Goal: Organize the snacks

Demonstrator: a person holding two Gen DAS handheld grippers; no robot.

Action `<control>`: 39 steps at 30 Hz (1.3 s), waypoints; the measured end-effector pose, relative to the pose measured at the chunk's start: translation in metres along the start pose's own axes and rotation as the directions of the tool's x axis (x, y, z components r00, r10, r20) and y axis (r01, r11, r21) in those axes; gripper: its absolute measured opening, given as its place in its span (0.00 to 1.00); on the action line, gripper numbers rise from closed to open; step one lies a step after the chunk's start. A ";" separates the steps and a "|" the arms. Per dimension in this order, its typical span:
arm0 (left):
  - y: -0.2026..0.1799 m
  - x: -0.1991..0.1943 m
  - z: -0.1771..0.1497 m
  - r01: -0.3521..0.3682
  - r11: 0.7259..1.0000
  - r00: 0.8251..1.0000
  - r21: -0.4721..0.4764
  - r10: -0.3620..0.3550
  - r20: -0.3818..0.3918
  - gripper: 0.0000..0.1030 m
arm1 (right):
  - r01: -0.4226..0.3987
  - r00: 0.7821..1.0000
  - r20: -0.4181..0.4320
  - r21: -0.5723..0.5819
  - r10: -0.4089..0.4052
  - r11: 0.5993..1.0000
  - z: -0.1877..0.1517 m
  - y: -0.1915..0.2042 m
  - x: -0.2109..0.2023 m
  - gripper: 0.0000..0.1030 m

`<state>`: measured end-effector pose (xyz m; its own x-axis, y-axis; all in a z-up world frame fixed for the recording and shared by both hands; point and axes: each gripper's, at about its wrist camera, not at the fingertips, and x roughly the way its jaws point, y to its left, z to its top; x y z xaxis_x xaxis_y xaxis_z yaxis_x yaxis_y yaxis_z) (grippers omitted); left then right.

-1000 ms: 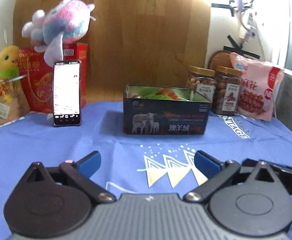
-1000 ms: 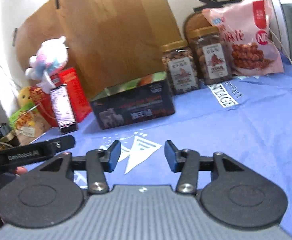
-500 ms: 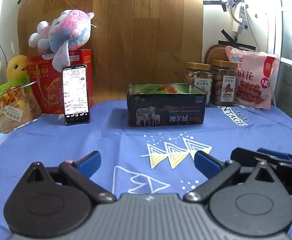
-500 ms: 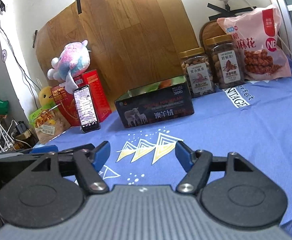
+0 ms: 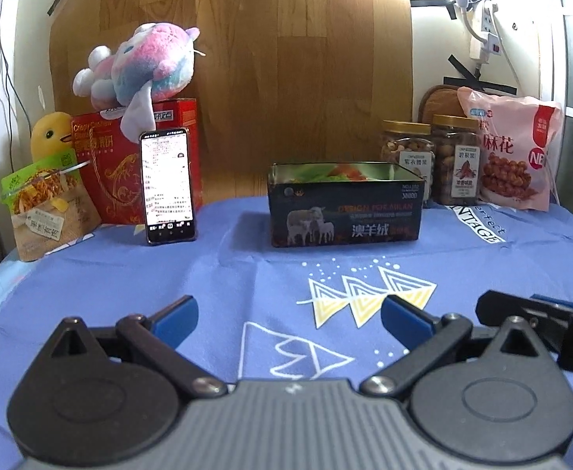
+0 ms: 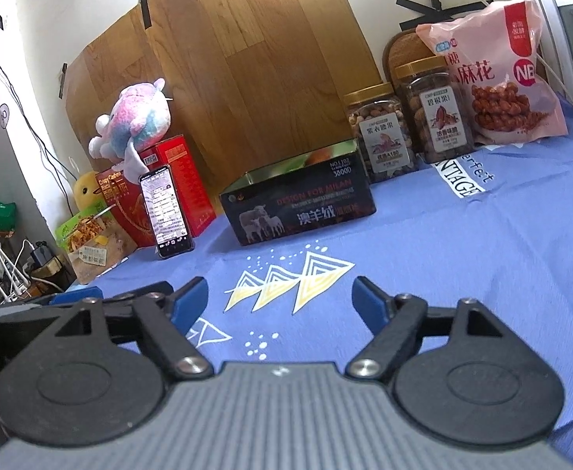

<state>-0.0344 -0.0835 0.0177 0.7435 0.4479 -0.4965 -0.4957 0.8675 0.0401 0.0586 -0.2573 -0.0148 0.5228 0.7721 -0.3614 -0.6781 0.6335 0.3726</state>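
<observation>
A dark open tin box (image 5: 345, 211) with sheep on its side stands mid-table (image 6: 298, 207), with snack packets inside. Two gold-lidded nut jars (image 5: 407, 156) (image 5: 456, 160) stand to its right, beside a pink snack bag (image 5: 511, 152). A green-and-brown snack pouch (image 5: 45, 211) and a red gift box (image 5: 122, 164) stand at the left. My left gripper (image 5: 288, 317) is open and empty, low over the blue cloth. My right gripper (image 6: 280, 301) is open and empty, beside the left one.
A phone (image 5: 167, 186) with a lit screen leans on the red box. A pink-blue plush (image 5: 145, 62) sits on top of it, a yellow duck toy (image 5: 49, 137) behind. A wooden panel (image 5: 247, 58) backs the table. The blue cloth (image 5: 247, 282) covers the table.
Both grippers have pulled back and risen, so the tin and jars look farther off. The right gripper's jaws have opened wider. The left jaws stayed open.
</observation>
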 end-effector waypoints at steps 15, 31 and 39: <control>-0.007 0.022 -0.007 -0.091 0.994 0.991 0.059 0.096 -0.095 1.00 | -0.009 1.000 -0.009 0.016 0.009 1.000 -0.003 -0.004 0.002 0.82; 0.000 0.037 -0.009 -0.179 0.982 0.972 0.063 0.187 -0.146 1.00 | -0.008 1.000 -0.028 0.022 0.009 1.000 -0.004 -0.004 0.006 0.82; 0.009 0.039 -0.011 -0.197 0.979 0.966 0.047 0.202 -0.158 1.00 | -0.008 0.999 -0.035 0.028 0.009 1.000 -0.005 -0.005 0.007 0.82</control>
<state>-0.0144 -0.0603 -0.0107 0.5475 0.5743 -0.6087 -0.6112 0.7712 0.1779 0.0628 -0.2553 -0.0234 0.4985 0.7753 -0.3879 -0.6675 0.6288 0.3988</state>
